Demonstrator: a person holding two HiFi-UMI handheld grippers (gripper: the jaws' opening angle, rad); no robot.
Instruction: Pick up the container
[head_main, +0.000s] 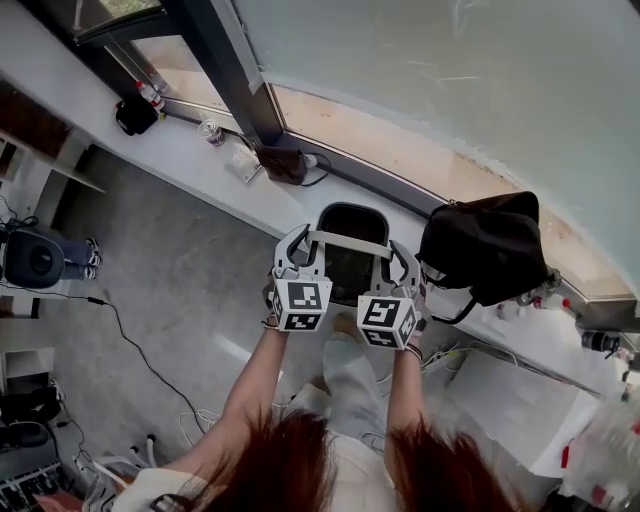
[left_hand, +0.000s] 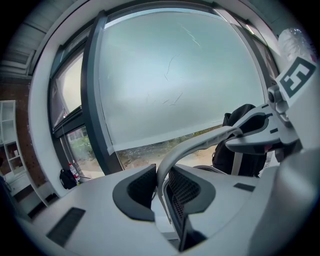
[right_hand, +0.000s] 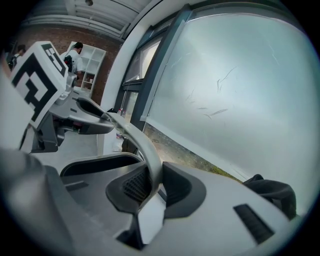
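Note:
A black container (head_main: 352, 209) with a grey bail handle (head_main: 349, 243) hangs in front of me, beside the white windowsill. My left gripper (head_main: 297, 241) is shut on the handle's left end and my right gripper (head_main: 403, 258) on its right end. In the left gripper view the handle (left_hand: 195, 144) arches from between the pads of the left gripper (left_hand: 162, 187) across to the right gripper (left_hand: 257, 125). In the right gripper view the handle (right_hand: 137, 142) is pinched in the right gripper (right_hand: 152, 186), and the container's dark rim (right_hand: 97, 162) shows below it.
A black bag (head_main: 485, 245) sits on the windowsill (head_main: 190, 160) just right of the container. Further left on the sill stand a can (head_main: 210, 132), a bottle (head_main: 150, 95), a black pouch (head_main: 135, 115) and a dark item with a cable (head_main: 283, 163). A speaker (head_main: 40, 258) and cables lie on the floor at left.

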